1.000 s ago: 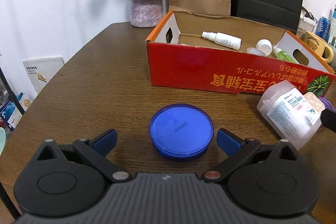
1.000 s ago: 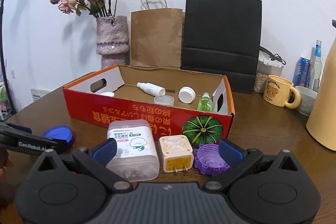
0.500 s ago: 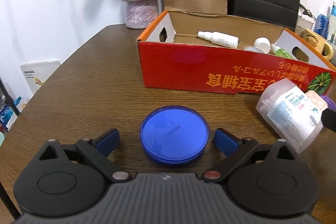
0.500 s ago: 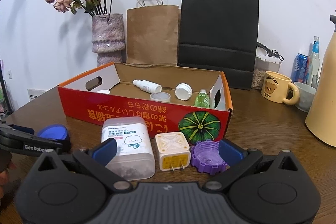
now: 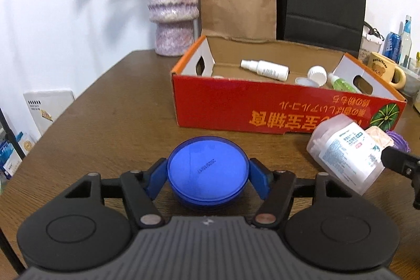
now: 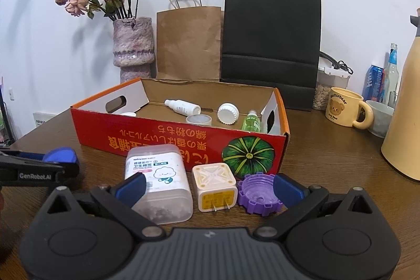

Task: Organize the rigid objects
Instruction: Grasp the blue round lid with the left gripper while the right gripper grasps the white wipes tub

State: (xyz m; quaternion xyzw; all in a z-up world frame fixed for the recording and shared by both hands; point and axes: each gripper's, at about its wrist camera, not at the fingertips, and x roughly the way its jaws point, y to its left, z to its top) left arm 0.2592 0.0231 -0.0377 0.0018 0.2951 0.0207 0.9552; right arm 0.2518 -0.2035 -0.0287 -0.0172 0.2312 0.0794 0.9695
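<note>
My left gripper (image 5: 208, 176) is shut on a round blue lid (image 5: 207, 169); its blue pads press both sides, low over the wooden table (image 5: 110, 127). A red cardboard box (image 5: 275, 109) stands beyond it, holding a white spray bottle (image 5: 265, 68), a white cap (image 5: 317, 73) and a green bottle (image 5: 341, 82). My right gripper (image 6: 210, 188) is open and empty. Around its fingers stand a clear cotton-swab box (image 6: 157, 180), a cream plug adapter (image 6: 214, 184) and a purple cap (image 6: 258, 194). The left gripper (image 6: 36, 169) shows at the left of the right wrist view.
Behind the box stand a stone vase with dried roses (image 6: 132, 49), a brown paper bag (image 6: 189, 41) and a black paper bag (image 6: 270, 43). At the right are a bear mug (image 6: 344, 106), a bowl, bottles and a tall cream jug (image 6: 405, 117).
My left gripper moved forward around the blue lid and closed on it. The right gripper stayed open and shifted only slightly.
</note>
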